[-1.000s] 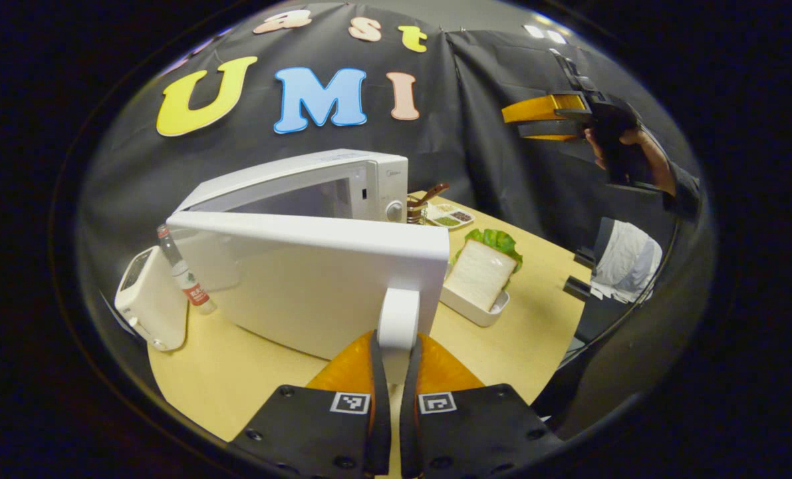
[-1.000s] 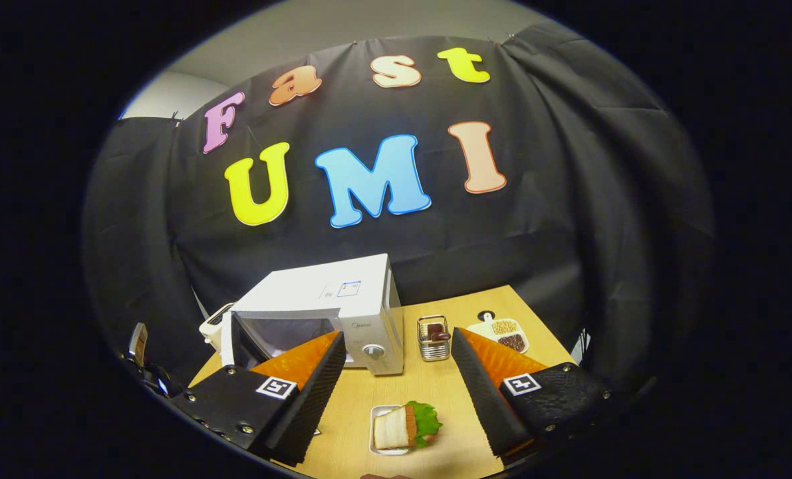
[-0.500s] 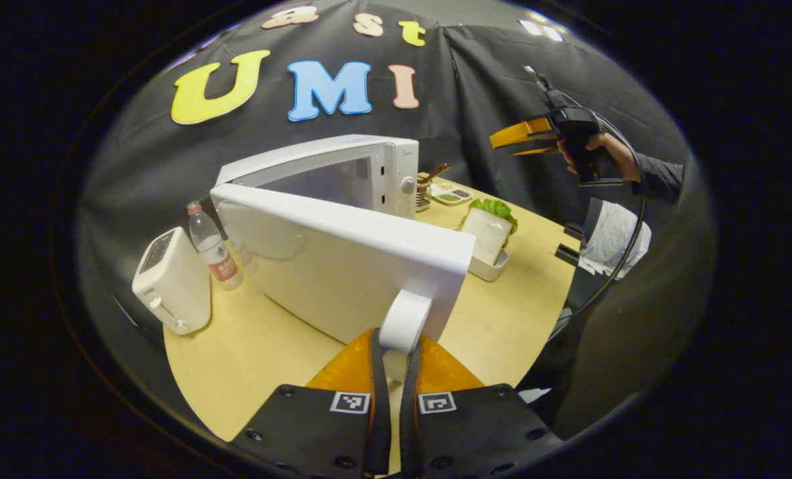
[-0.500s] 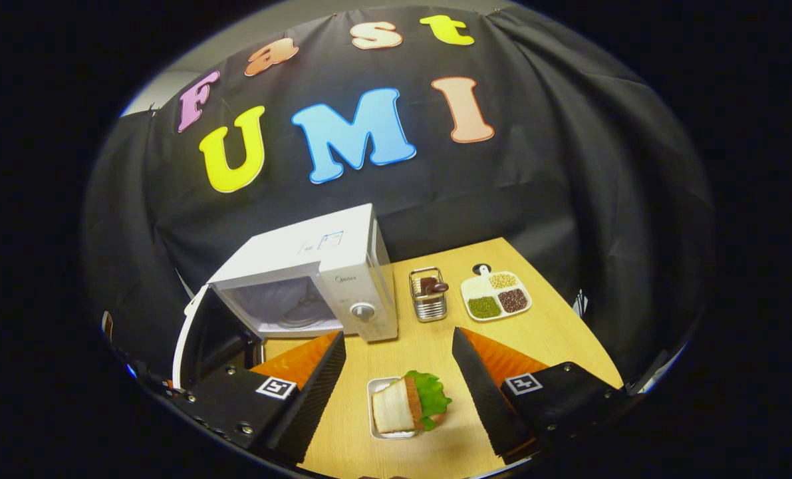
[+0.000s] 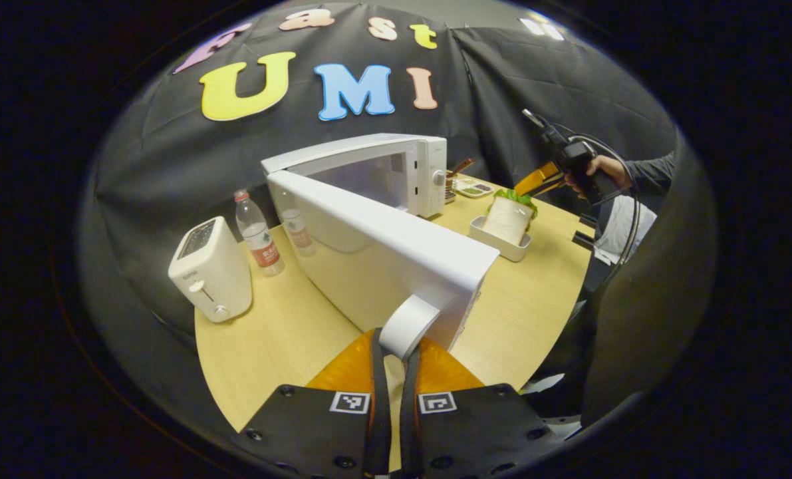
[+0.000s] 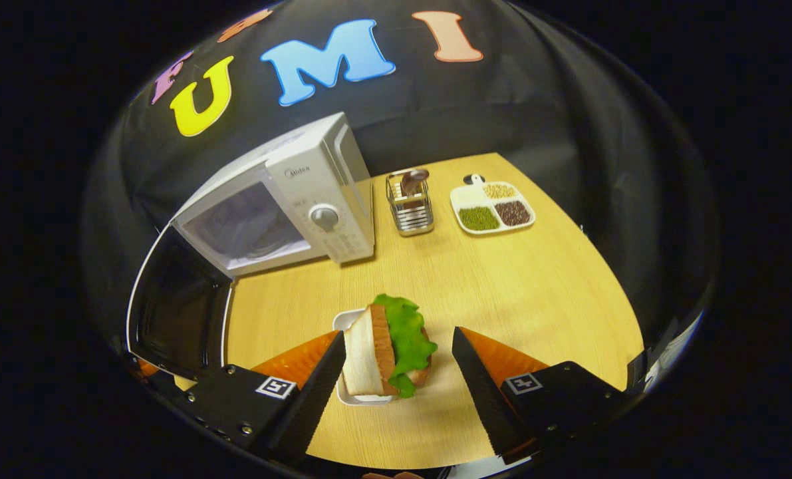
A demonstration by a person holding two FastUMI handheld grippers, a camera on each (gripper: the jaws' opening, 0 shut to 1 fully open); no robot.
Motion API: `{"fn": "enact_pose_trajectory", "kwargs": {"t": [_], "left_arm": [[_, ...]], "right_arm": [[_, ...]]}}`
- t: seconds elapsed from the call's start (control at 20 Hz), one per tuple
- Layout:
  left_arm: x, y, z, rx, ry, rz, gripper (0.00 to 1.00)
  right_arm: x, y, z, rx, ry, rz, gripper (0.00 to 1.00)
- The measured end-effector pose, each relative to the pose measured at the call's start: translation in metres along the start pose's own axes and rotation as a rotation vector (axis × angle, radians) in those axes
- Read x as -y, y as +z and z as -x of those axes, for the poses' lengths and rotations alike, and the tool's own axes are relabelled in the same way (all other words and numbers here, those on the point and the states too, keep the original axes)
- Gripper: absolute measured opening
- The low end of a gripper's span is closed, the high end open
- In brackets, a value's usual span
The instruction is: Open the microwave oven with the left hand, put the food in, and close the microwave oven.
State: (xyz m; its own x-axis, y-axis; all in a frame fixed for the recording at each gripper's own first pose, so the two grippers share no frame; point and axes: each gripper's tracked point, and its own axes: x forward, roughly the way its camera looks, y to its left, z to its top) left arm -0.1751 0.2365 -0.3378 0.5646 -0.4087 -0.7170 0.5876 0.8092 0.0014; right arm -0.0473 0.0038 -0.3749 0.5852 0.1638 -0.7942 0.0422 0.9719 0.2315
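The sandwich [image 6: 386, 352], bread with a green lettuce leaf, stands in a small white tray [image 6: 346, 322] on the desk [image 6: 502, 286], and in the right gripper view it sits between the 2 spread fingers of the right claw [image 6: 396, 386], nearer the left finger. That claw is wide apart and touches nothing; whether its tips have reached the level of the tray cannot be told. In the left gripper view the same claw [image 5: 535, 181], held by a hand [image 5: 598, 169] in a dark sleeve, hangs tilted just beside the sandwich [image 5: 509, 216].

The left claw [image 5: 392, 362] is closed tight on the white door handle [image 5: 405, 326], with both fingers pressed on it. The microwave door [image 5: 376, 256] is swung well out from the microwave [image 6: 289, 193], whose chamber stands exposed with the turntable visible inside.

The microwave front carries a brand mark that seems to read "Midea" above the round knob [image 6: 324, 217]. A water bottle [image 5: 257, 233] with a red label, its print too small to read, stands beside a white toaster [image 5: 211, 269]. Behind the sandwich stand a wire caddy [image 6: 409, 203] and a 3-part dish of grains [image 6: 492, 207].
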Motion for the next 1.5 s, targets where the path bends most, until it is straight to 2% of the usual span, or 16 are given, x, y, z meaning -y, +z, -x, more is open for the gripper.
{"fn": "enact_pose_trajectory", "kwargs": {"t": [0.25, 0.45, 0.5, 0.55, 0.65, 0.7, 0.75, 0.8, 0.85, 0.9, 1.0, 1.1, 1.15, 1.3, 1.4, 1.5], "left_arm": [[-0.038, -0.017, 0.018, -0.010, 0.090, -0.008, 0.14], [-0.055, -0.023, 0.027, 0.026, 0.139, 0.014, 0.17], [-0.058, -0.025, 0.029, 0.033, 0.151, 0.018, 0.19], [-0.061, -0.025, 0.030, 0.051, 0.162, 0.028, 0.19], [-0.072, -0.027, 0.039, 0.085, 0.230, 0.054, 0.30], [-0.078, -0.027, 0.043, 0.105, 0.260, 0.068, 0.47], [-0.078, -0.028, 0.048, 0.128, 0.274, 0.087, 0.65], [-0.073, -0.025, 0.054, 0.138, 0.289, 0.103, 0.82], [-0.075, -0.030, 0.056, 0.148, 0.315, 0.107, 1.00], [-0.073, -0.028, 0.061, 0.163, 0.340, 0.115, 0.98], [-0.068, -0.024, 0.076, 0.190, 0.397, 0.138, 1.00], [-0.068, -0.009, 0.101, 0.257, 0.473, 0.181, 1.00], [-0.066, -0.002, 0.117, 0.291, 0.517, 0.208, 0.98], [-0.066, 0.036, 0.161, 0.400, 0.632, 0.236, 0.99], [-0.061, 0.065, 0.175, 0.460, 0.662, 0.246, 0.98], [-0.051, 0.085, 0.173, 0.488, 0.657, 0.251, 0.98]], "right_arm": [[0.002, -0.025, -0.029, -0.070, 0.024, -0.188, 0.98], [-0.001, -0.029, -0.043, -0.084, 0.049, -0.256, 0.97], [-0.001, -0.028, -0.043, -0.087, 0.055, -0.288, 0.93], [-0.003, -0.028, -0.042, -0.088, 0.064, -0.317, 0.85], [-0.006, -0.027, -0.041, -0.105, 0.081, -0.338, 0.71], [-0.005, -0.022, -0.039, -0.100, 0.074, -0.341, 0.71], [-0.009, -0.019, -0.039, -0.092, 0.089, -0.335, 0.55], [-0.011, -0.015, -0.038, -0.085, 0.090, -0.338, 0.55], [-0.014, -0.011, -0.034, -0.077, 0.097, -0.326, 0.37], [-0.015, -0.007, -0.031, -0.073, 0.091, -0.306, 0.37], [-0.013, 0.006, -0.028, -0.039, 0.072, -0.288, 0.26], [-0.023, 0.020, -0.015, -0.003, 0.114, -0.309, 0.30], [-0.028, 0.026, -0.010, 0.013, 0.134, -0.314, 0.26], [-0.047, 0.042, 0.006, 0.055, 0.184, -0.283, 0.27], [-0.069, 0.052, 0.016, 0.074, 0.241, -0.276, 0.26], [-0.096, 0.063, 0.022, 0.091, 0.301, -0.273, 0.27]]}}
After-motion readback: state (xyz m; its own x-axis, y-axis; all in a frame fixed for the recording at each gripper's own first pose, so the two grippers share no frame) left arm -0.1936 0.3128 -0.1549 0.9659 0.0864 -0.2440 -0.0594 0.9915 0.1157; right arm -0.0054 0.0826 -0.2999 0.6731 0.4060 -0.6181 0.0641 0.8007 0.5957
